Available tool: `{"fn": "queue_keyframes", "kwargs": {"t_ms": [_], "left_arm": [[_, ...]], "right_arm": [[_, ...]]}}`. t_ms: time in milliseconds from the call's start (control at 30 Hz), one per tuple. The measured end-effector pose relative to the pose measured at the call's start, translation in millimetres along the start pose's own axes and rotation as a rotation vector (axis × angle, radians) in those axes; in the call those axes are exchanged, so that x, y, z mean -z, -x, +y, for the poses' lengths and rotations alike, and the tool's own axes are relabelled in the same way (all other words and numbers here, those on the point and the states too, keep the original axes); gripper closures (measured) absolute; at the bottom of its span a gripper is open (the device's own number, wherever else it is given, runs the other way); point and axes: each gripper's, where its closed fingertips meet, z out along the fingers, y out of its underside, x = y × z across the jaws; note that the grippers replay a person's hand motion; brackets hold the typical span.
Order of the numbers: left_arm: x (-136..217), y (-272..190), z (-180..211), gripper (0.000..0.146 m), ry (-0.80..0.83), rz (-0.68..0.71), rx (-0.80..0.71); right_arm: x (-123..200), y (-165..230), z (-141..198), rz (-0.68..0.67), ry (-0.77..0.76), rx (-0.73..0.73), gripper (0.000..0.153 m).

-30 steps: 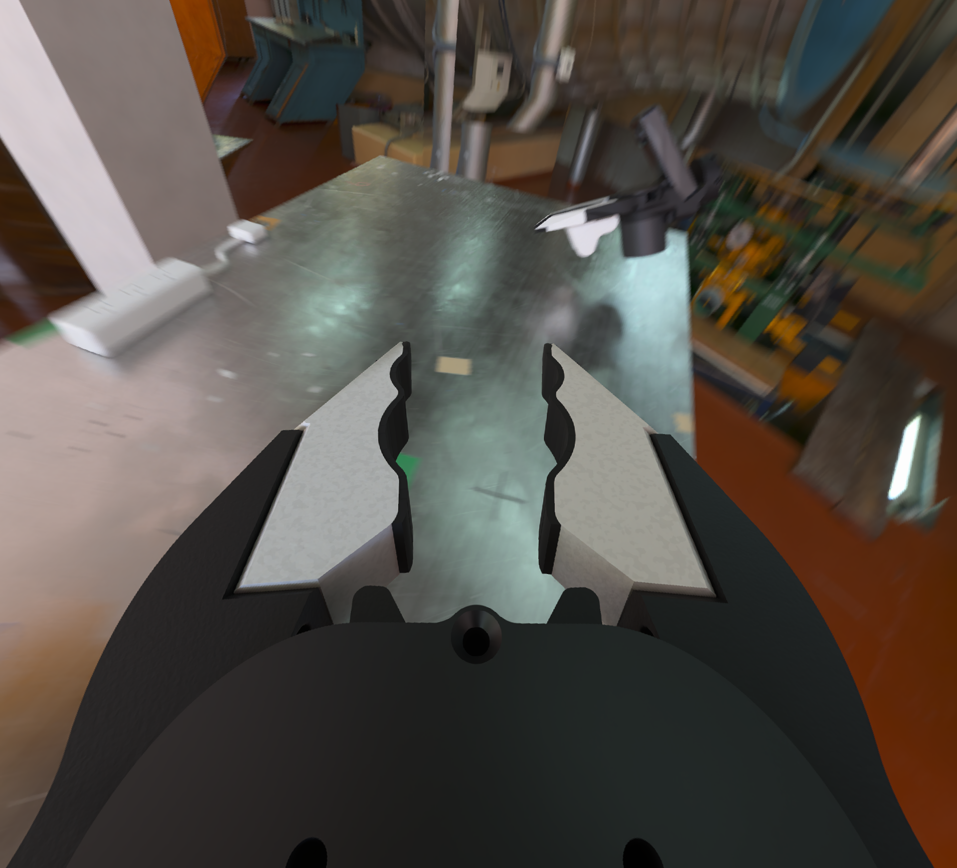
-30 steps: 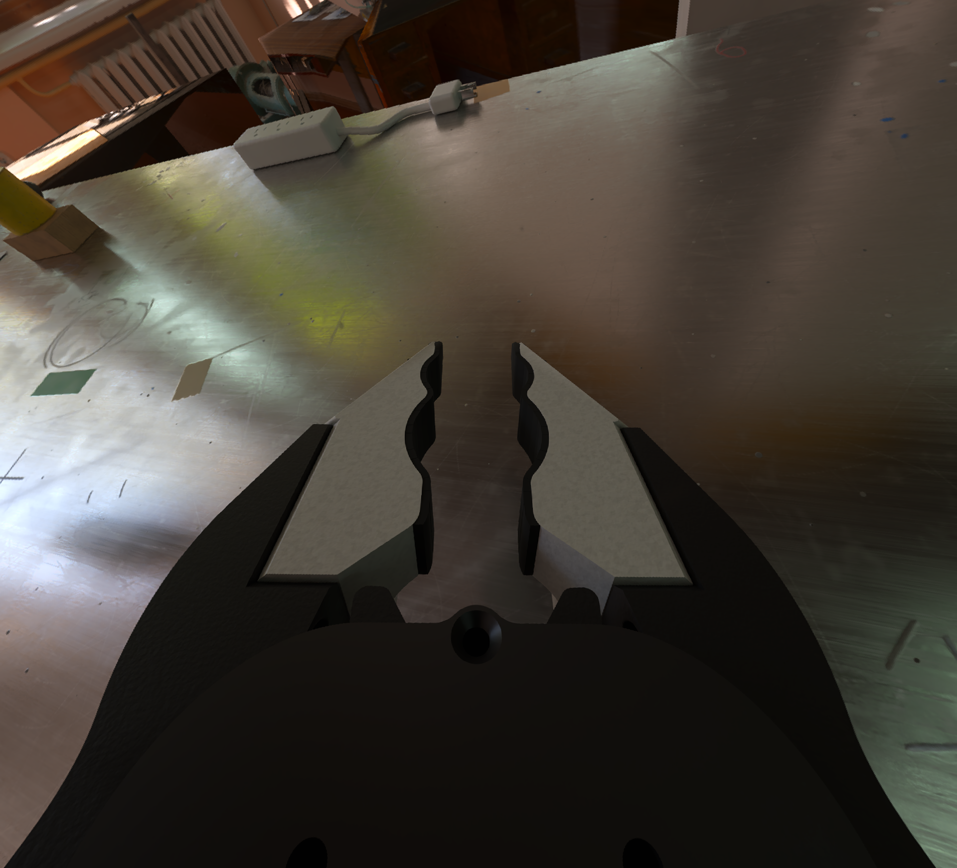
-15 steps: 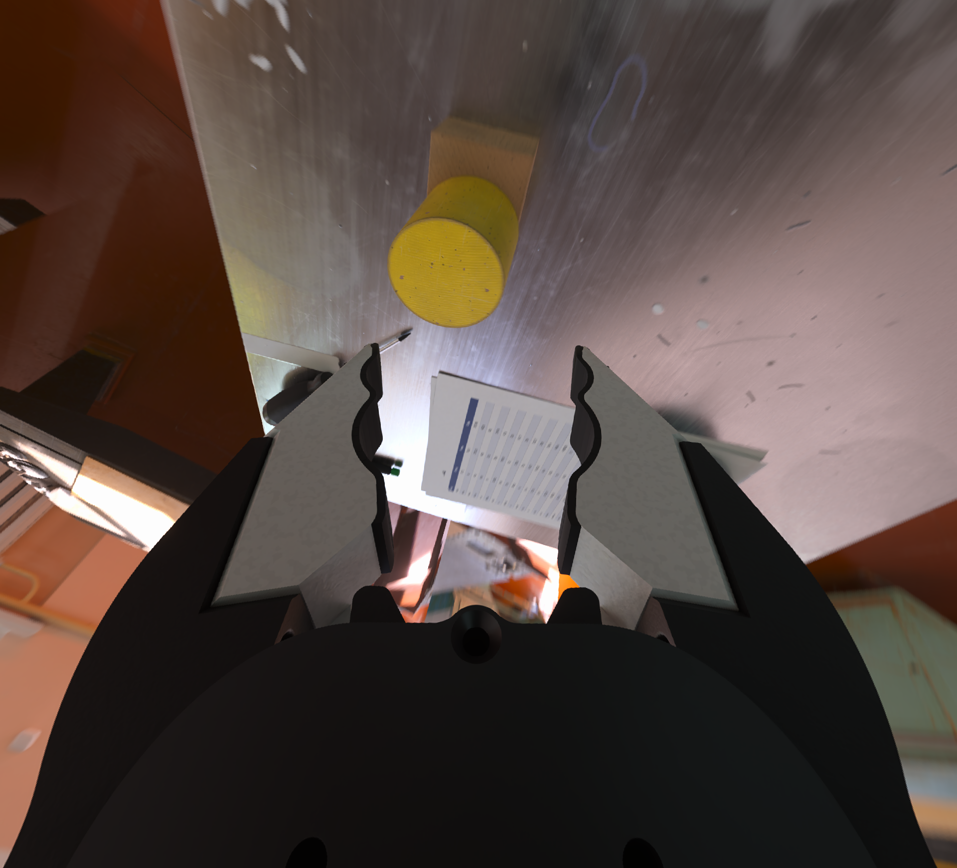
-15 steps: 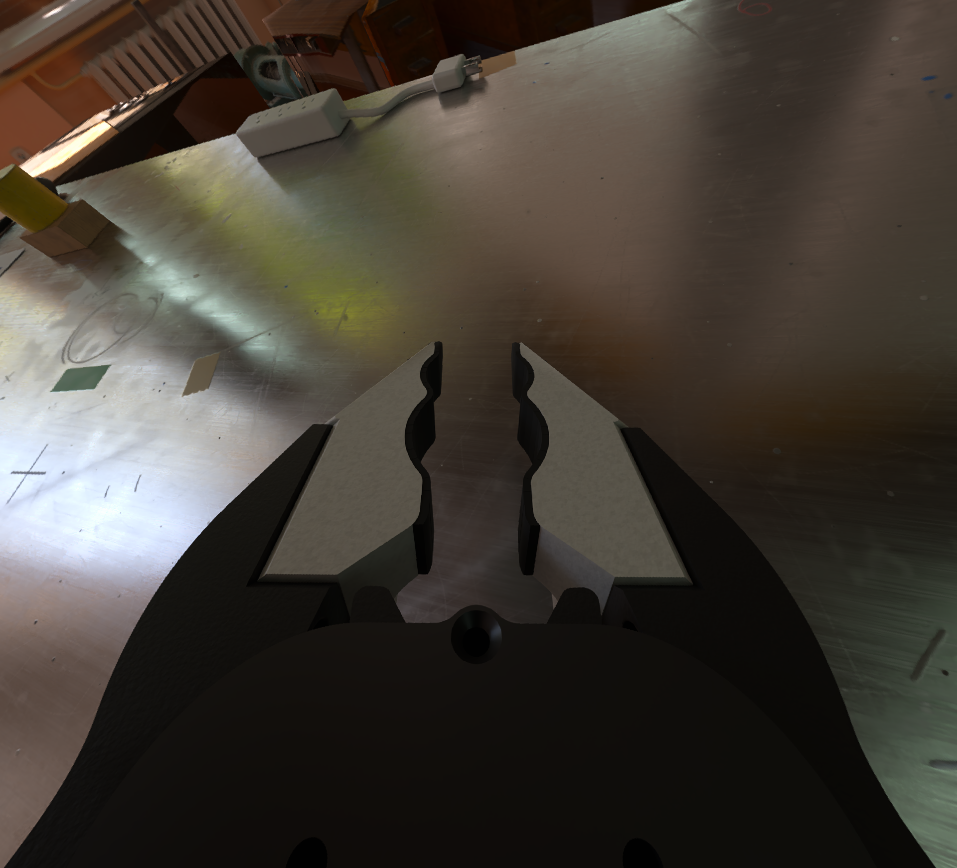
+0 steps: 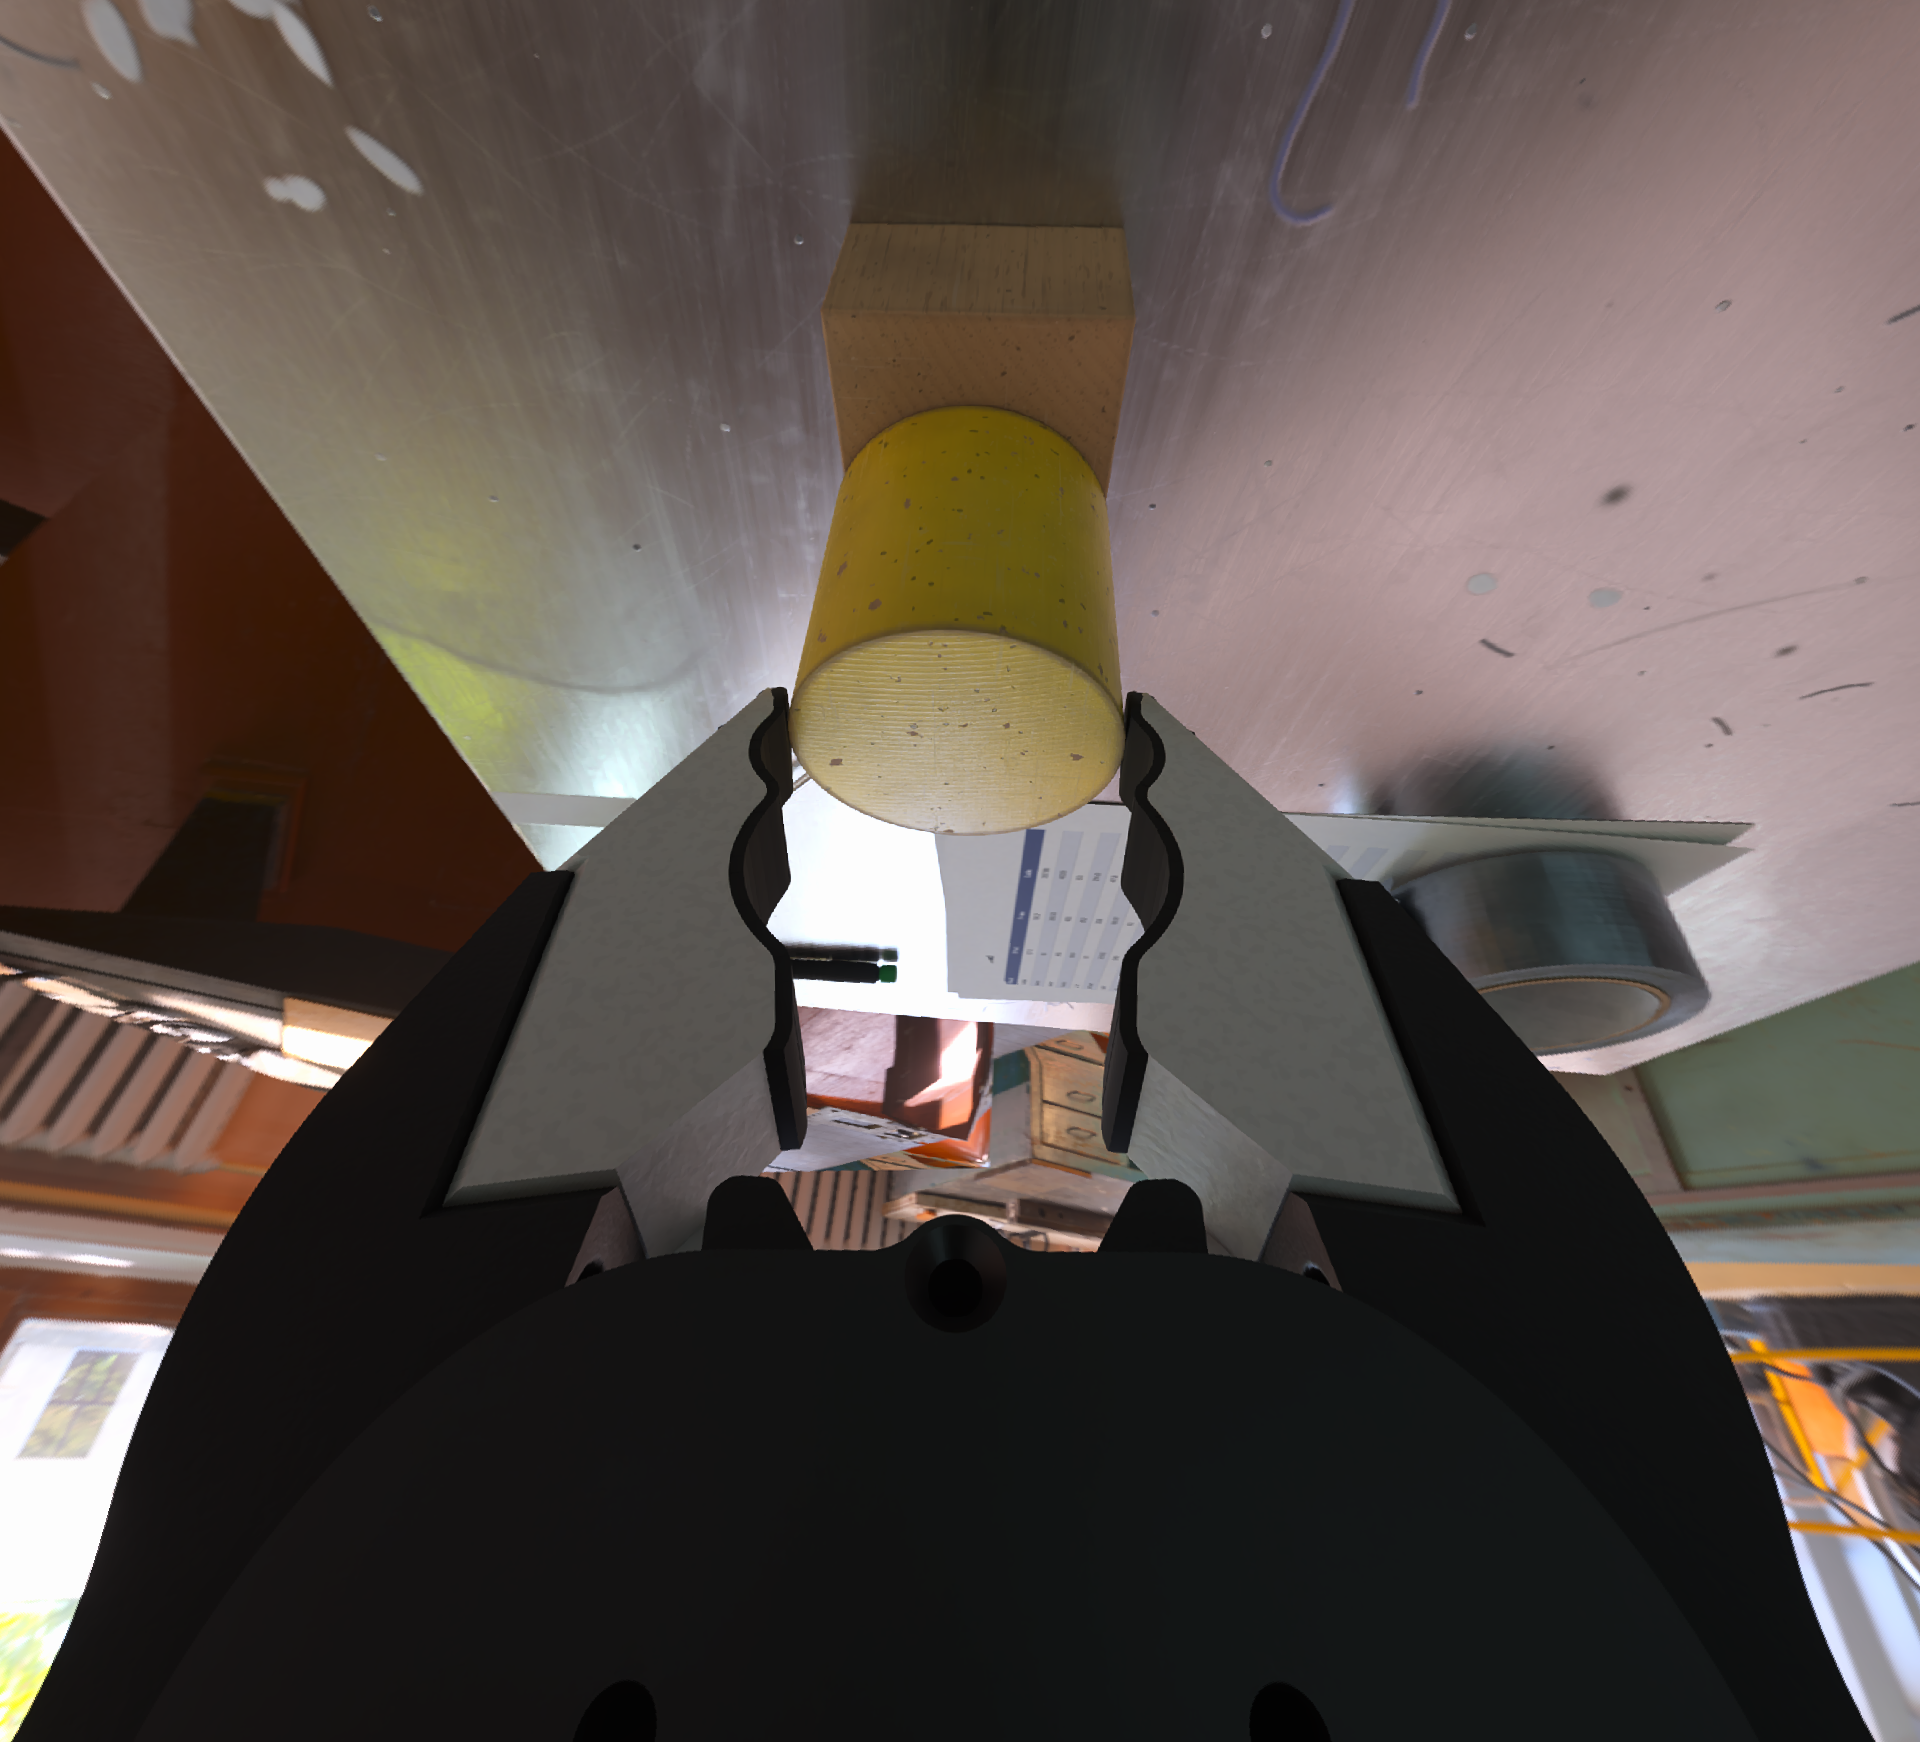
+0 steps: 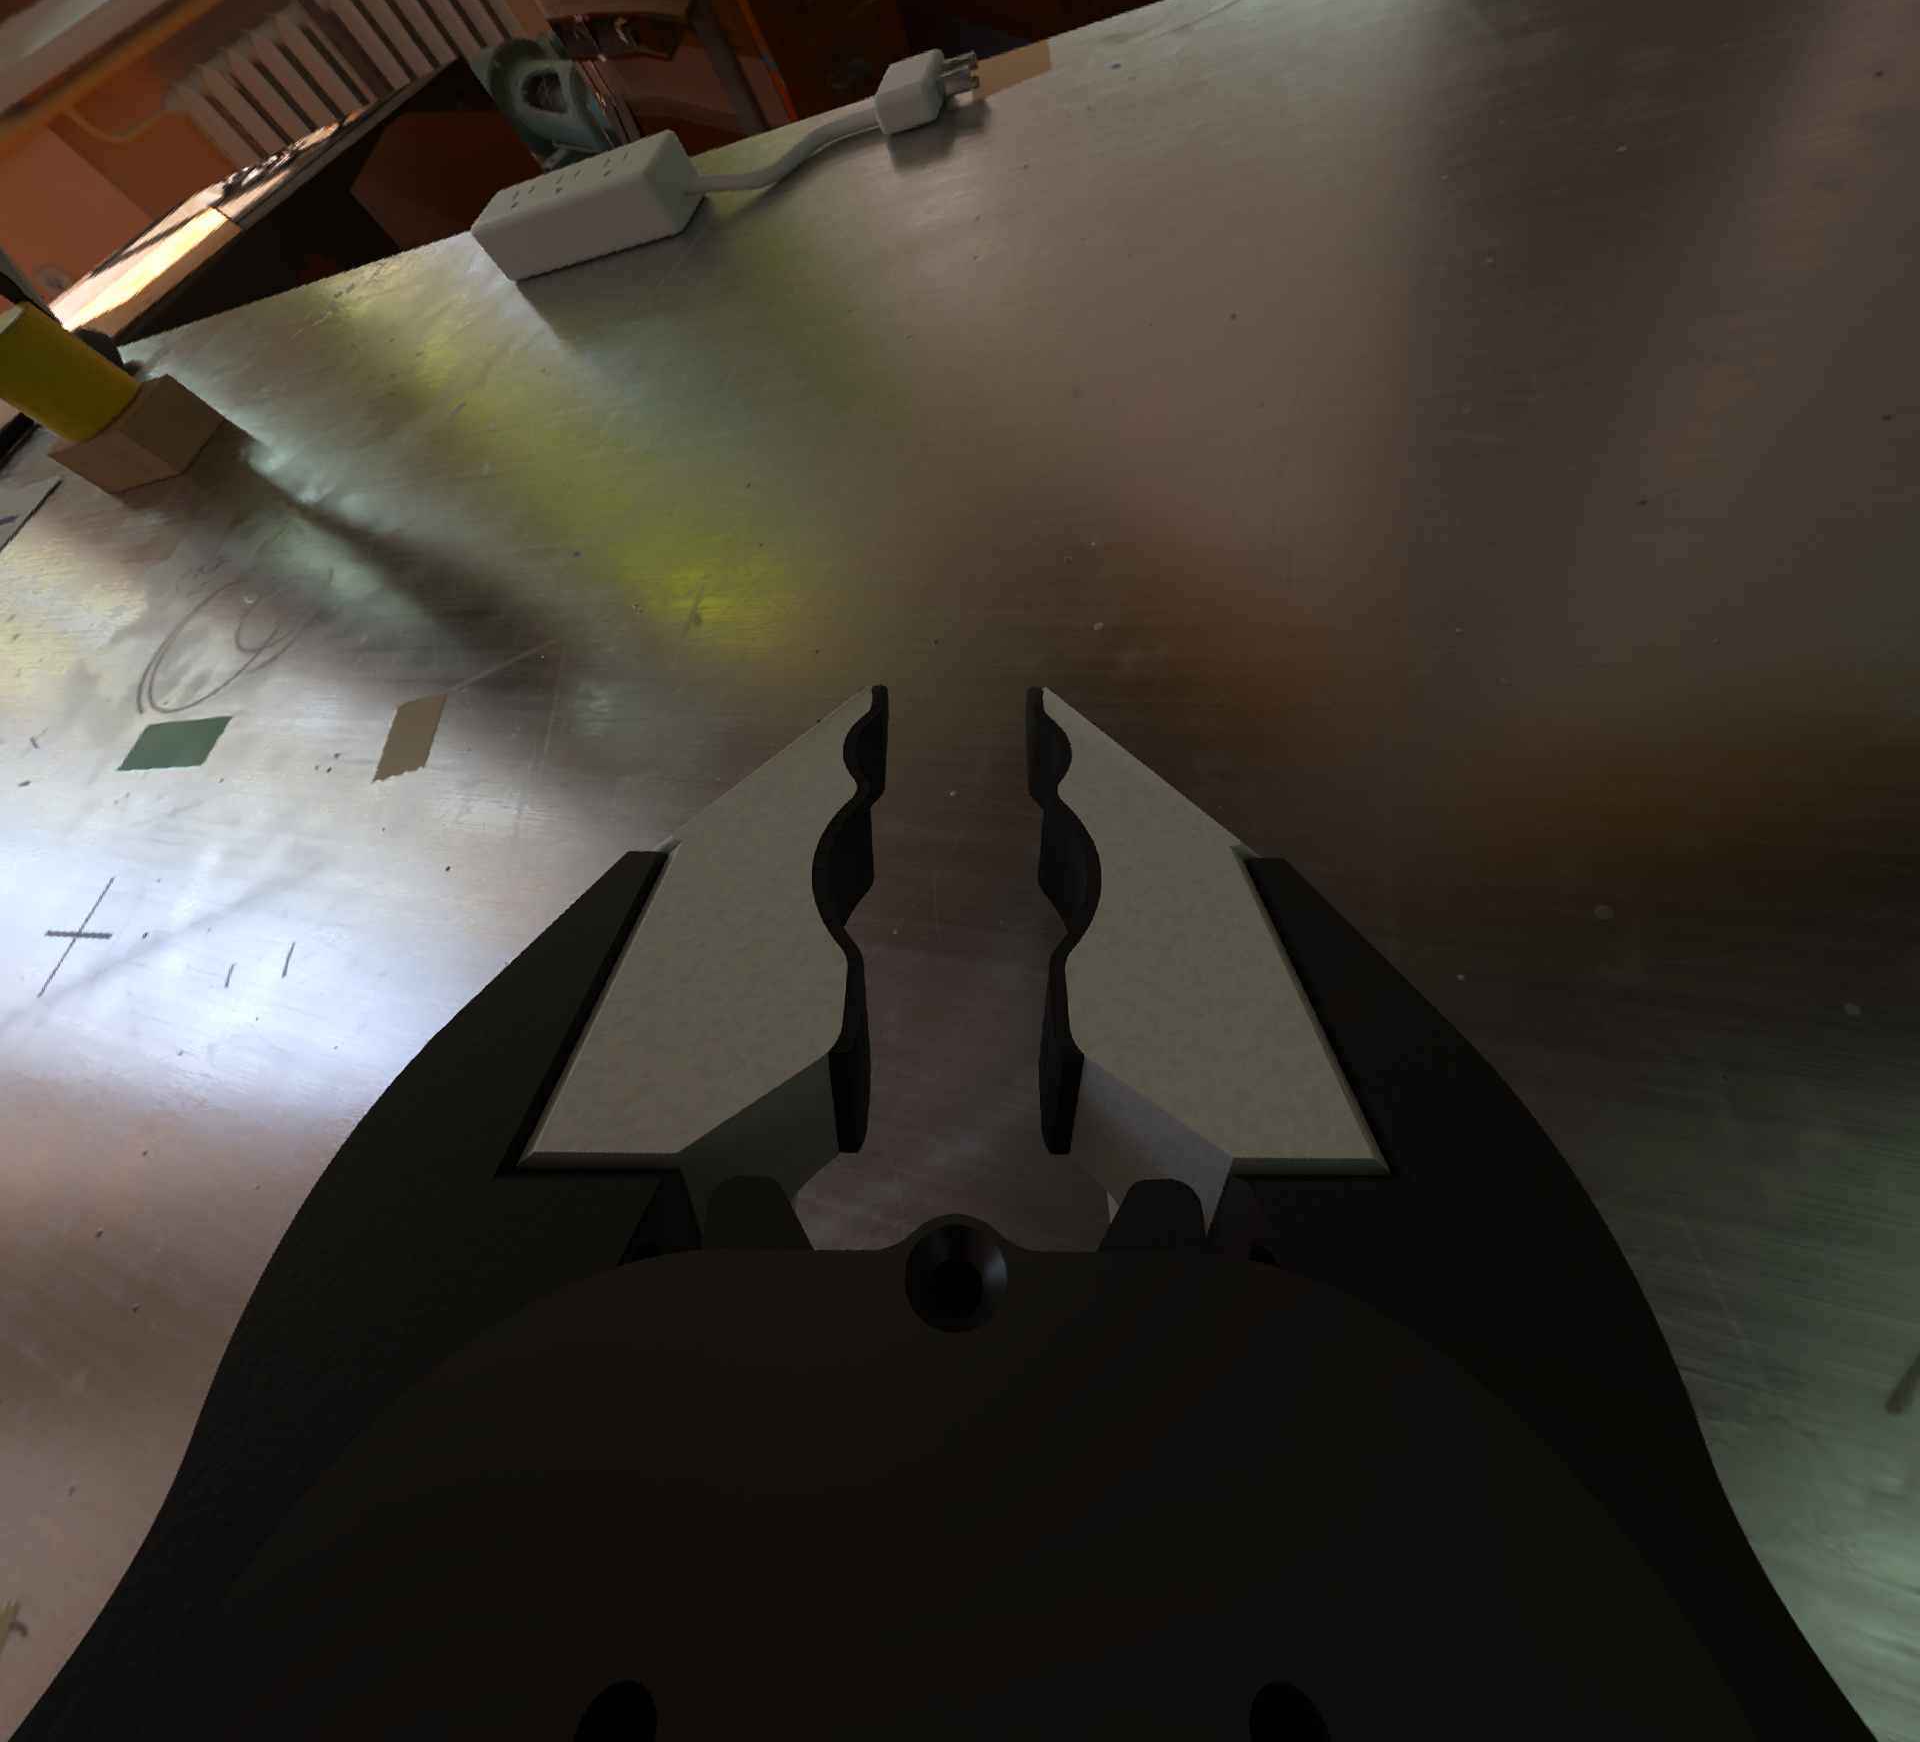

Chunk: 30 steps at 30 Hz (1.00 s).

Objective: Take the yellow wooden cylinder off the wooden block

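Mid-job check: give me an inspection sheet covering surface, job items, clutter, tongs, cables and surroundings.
Surface: scratched metal table, with paint specks and tape patches.
Job's things: yellow wooden cylinder stands on wooden block.
Clutter: tape roll, printed sheet, pen at the table edge.
Grippers: left tongs open, tips flanking the cylinder's top; right tongs open, empty, over bare table.
Cables: white power strip with cord and loose plug.
Surroundings: radiator, dark wooden furniture.

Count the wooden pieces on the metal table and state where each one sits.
2. The wooden block rests on the table; the yellow wooden cylinder stands on the block, its top between the left gripper tips. None seems hidden.
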Motion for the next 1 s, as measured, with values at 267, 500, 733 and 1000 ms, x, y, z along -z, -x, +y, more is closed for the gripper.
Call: {"fn": "queue_keyframes", "kwargs": {"t_ms": [267,500,733,1000], "left_arm": [[77.7,21.0,25.4,0.082,-0.024,-0.349,0.004],[209.2,22.3,64.0,0.082,0.075,-0.75,0.022],[341.3,-1.2,69.0,0.082,0.174,-1.101,0.014],[410.6,-66.7,-6.6,0.082,-0.063,-1.238,-0.05]], "right_arm": [[-2.3,2.2,0.3,-0.012,0.004,-0.008,0.126],[0.9,3.8,2.1,-0.015,0.004,-0.005,0.126],[5.9,7.3,5.5,-0.001,0.008,0.045,0.126],[9.2,9.3,7.2,0.013,0.01,0.086,0.126]]}}
